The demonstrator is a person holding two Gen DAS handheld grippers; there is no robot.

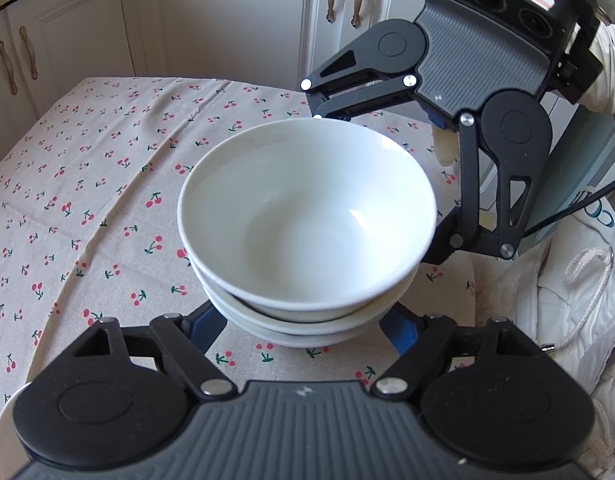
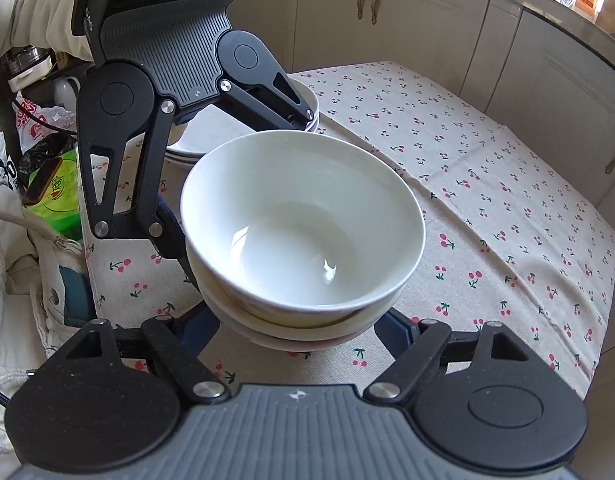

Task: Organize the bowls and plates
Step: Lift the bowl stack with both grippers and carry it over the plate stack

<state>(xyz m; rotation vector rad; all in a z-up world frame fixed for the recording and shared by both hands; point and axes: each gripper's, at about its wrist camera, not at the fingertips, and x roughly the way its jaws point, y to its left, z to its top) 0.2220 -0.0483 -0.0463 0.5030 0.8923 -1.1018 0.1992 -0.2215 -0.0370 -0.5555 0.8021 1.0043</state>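
Nested stack of glossy white ceramic bowls (image 1: pixel 305 224) sits mid-frame, between your two grippers.
Your left gripper (image 1: pixel 303 334) and right gripper (image 2: pixel 297 334) both spread wide around its base on the cherry-print tabletop (image 1: pixel 87 200); neither clamps.

The stack of nested white ceramic bowls (image 1: pixel 307 224) stands mid-table, hemmed on two sides: the left black two-finger gripper (image 1: pixel 303 332) spreads wide around its base, the right black two-finger gripper (image 1: pixel 387 184) around its far flank. Above the top bowl lies open room. The cherry-print linen tablecloth (image 1: pixel 87 184) lies bare leftward toward the cream cabinets. A stack of white plates (image 2: pixel 311 114) blocks behind the left gripper.
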